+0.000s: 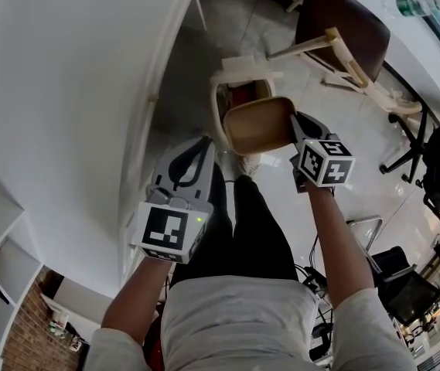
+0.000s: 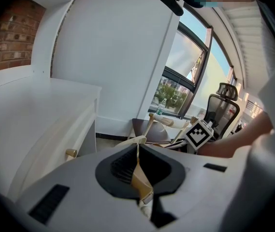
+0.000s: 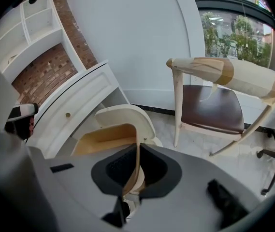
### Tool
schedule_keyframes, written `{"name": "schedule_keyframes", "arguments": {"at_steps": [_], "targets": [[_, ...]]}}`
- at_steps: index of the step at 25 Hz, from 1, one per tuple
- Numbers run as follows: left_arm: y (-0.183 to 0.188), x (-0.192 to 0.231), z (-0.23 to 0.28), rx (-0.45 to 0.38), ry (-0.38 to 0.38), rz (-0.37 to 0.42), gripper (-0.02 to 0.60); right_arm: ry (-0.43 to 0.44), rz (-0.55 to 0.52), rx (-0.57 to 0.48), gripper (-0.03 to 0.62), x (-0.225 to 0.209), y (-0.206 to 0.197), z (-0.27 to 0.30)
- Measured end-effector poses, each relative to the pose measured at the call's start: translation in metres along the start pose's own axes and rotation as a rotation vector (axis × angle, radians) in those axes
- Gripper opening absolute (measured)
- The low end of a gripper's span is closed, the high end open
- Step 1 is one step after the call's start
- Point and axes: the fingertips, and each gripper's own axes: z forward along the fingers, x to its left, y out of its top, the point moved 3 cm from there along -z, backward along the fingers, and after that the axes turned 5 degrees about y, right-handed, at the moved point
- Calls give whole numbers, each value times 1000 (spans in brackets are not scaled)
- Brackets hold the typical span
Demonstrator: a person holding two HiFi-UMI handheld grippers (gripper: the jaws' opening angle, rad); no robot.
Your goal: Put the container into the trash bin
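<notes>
My right gripper (image 1: 295,124) is shut on the right wall of a tan, shallow paper container (image 1: 258,126), which hangs tilted just above the trash bin. The bin (image 1: 218,107) is cream, stands on the floor, and has its lid (image 1: 247,66) swung up; something dark red lies inside. In the right gripper view the container (image 3: 103,137) spreads left from the jaws (image 3: 137,151), with the bin lid (image 3: 127,114) right behind it. My left gripper (image 1: 205,141) hovers left of the container and apart from it, jaws together (image 2: 138,151). A thin tan sliver shows in their seam.
A white curved cabinet (image 1: 65,91) runs along the left, with a drawer knob (image 2: 70,153). A wooden chair with a brown seat (image 1: 343,29) stands beyond the bin. Black office chairs (image 1: 436,157) are at the right. The person's dark trouser legs (image 1: 243,222) are below the grippers.
</notes>
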Motion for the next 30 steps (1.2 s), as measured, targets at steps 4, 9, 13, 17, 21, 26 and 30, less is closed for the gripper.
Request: {"name": "schedule_keyframes", "arguments": {"at_steps": [4, 9, 13, 17, 21, 26, 30], "targets": [[-7, 3, 8, 11, -11, 8, 26, -7, 7, 9, 38, -5, -8, 14], [-21, 9, 18, 25, -16, 2, 26, -8, 16, 19, 37, -9, -19, 35], [-30, 10, 25, 15, -29, 21, 26, -14, 28, 24, 37, -14, -27, 51], [-40, 9, 30, 15, -44, 30, 26, -28, 49, 33, 38, -22, -40, 65], [-52, 10, 34, 30, -58, 36, 26, -47, 61, 52, 38, -31, -53, 79], [-62, 11, 38, 36, -61, 39, 26, -64, 69, 76, 38, -41, -67, 93], [-69, 15, 43, 48, -57, 12, 26, -66, 74, 92, 38, -46, -76, 104]]}}
